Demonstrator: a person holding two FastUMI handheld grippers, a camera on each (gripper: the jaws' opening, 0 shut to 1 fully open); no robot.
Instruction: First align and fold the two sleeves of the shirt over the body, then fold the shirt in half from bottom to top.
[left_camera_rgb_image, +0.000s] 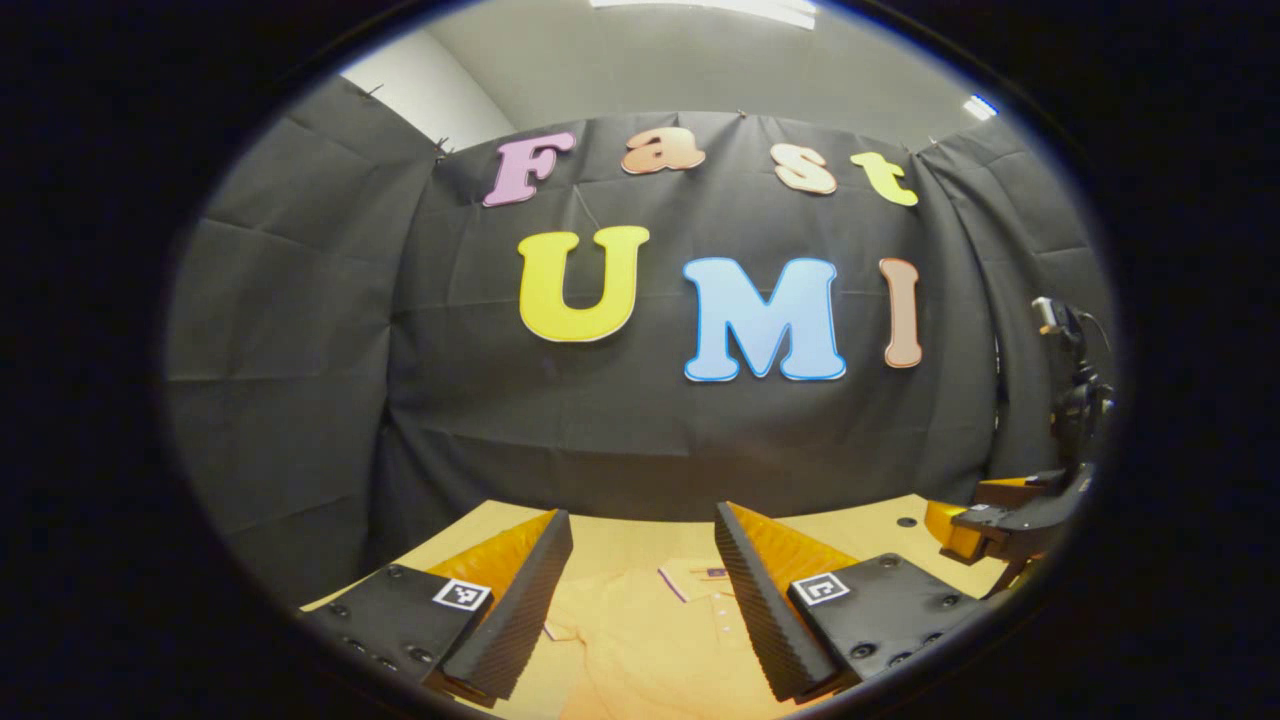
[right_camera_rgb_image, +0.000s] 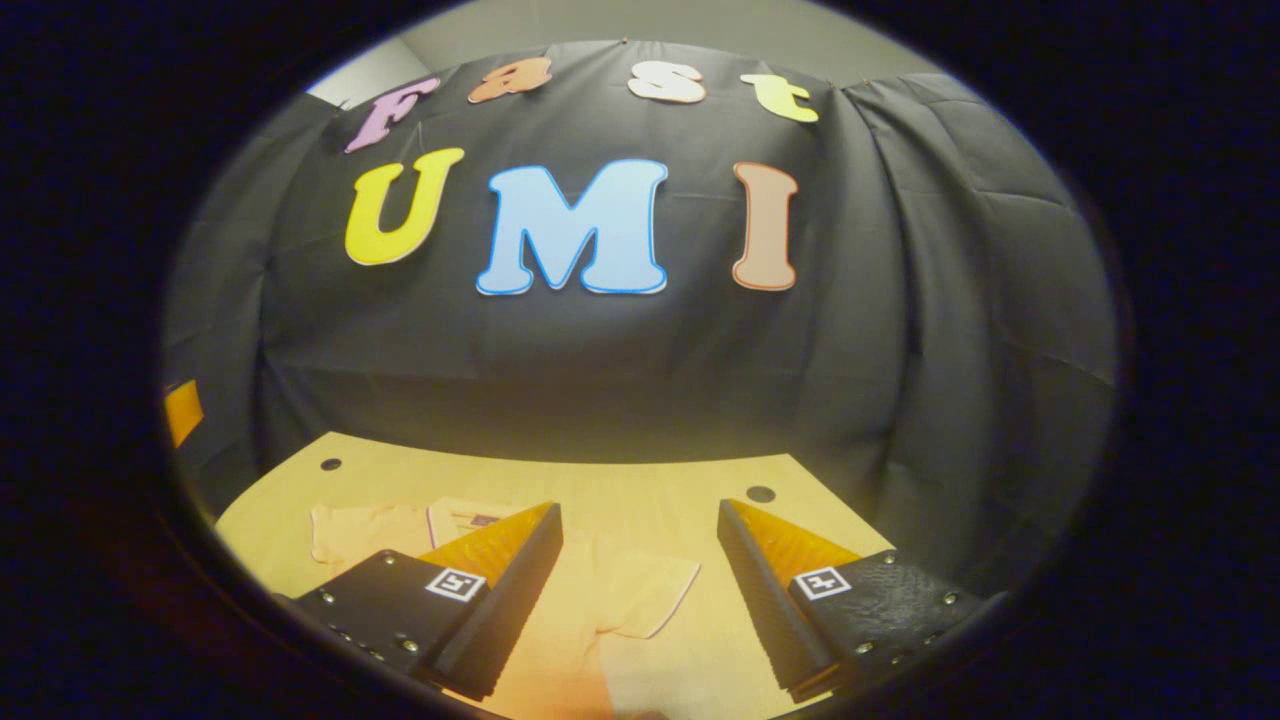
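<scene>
A pale shirt (left_camera_rgb_image: 650, 640) is being shown lying flat on the light wooden worktop (left_camera_rgb_image: 860, 530), with its collar (left_camera_rgb_image: 695, 578) turned toward the booth's black cloth wall (left_camera_rgb_image: 600, 420). In the left gripper view, the left tongs (left_camera_rgb_image: 645, 580) are being held wide apart above the shirt's upper body, nothing being gripped between the fingers (left_camera_rgb_image: 520, 600), and the collar is being framed in the gap. The right tongs (left_camera_rgb_image: 985, 520) are being seen at the far right edge of that view, above the worktop's corner.

In the right gripper view, the right tongs (right_camera_rgb_image: 640, 570) are likewise being held wide, with nothing between them. One short sleeve (right_camera_rgb_image: 650, 595) is being seen spread out flat on the worktop (right_camera_rgb_image: 620, 480) between the fingers, its edge lying clear of the body. The other sleeve (right_camera_rgb_image: 350, 530) and the collar (right_camera_rgb_image: 470, 518) are being seen farther left. The sleeves are not yet being folded over the body.
</scene>
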